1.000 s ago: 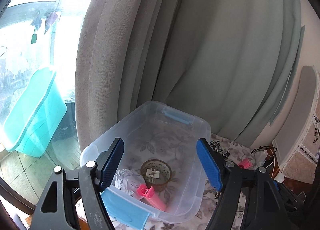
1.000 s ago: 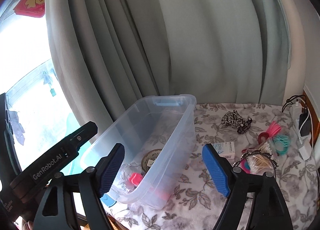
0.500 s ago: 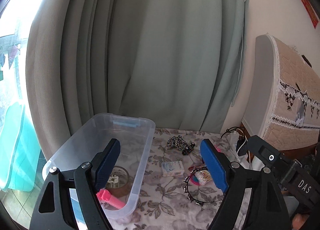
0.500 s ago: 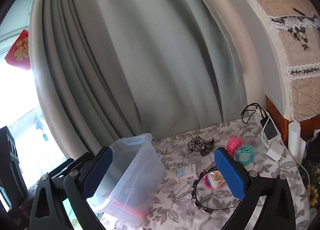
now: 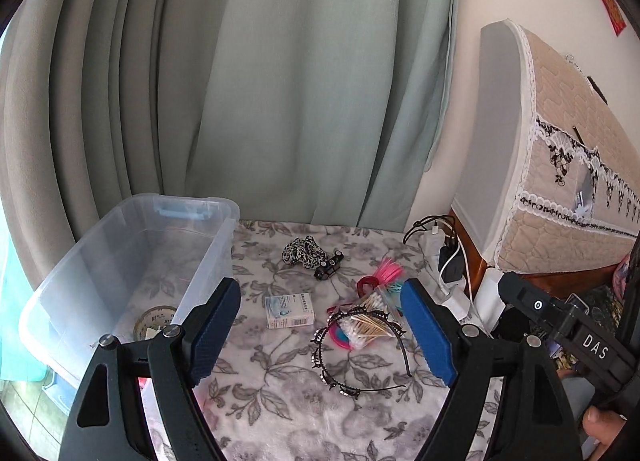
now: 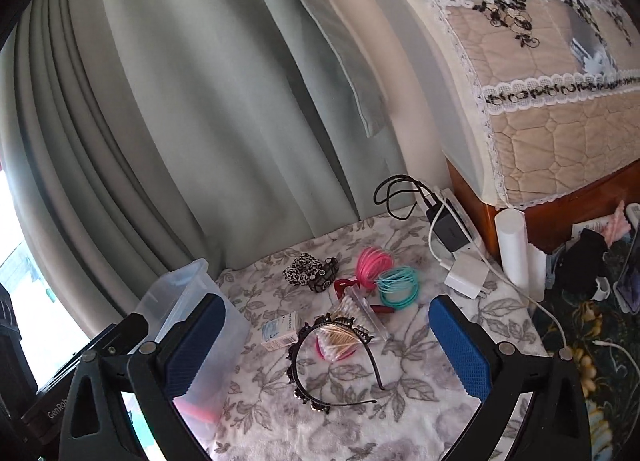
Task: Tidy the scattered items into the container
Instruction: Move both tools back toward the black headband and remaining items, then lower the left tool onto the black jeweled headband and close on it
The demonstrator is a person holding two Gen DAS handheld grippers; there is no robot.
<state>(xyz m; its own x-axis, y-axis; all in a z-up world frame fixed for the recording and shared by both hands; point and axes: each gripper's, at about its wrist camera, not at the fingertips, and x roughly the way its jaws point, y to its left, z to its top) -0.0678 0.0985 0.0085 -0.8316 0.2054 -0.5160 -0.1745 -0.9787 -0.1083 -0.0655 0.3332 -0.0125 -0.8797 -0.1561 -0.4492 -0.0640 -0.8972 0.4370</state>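
Both wrist views have swung off the clear plastic storage container (image 5: 132,261) and onto the loose items on the grey floral cloth (image 5: 280,401); a second ago each looked almost straight into the bin. The left gripper (image 5: 320,325) and the right gripper (image 6: 326,341) now face the clutter with blue pads set wide apart and nothing between them, the right having widened over the last second. Judgement: a drop-off is complete and both tools are returning empty for the next pick. In the container a roll of brown tape (image 5: 154,321) lies on the floor, with a pink object partly hidden behind the left finger. Still outside are the small white and blue carton (image 5: 289,309), the black beaded headband (image 5: 352,357) ringing a clear bag of cotton swabs (image 5: 366,327), a leopard-print scrunchie (image 5: 302,251) touching a small black clip (image 5: 329,267), and the pink hair ties (image 6: 374,263) overlapping the teal hair ties (image 6: 400,285). In the left view the carton sits just ahead of the left pad, near the container's right wall; the headband and swab bag lie centred between the fingers in both views. The container stands at the left edge of the cloth, beside the left tool. The task is judged well short of done.
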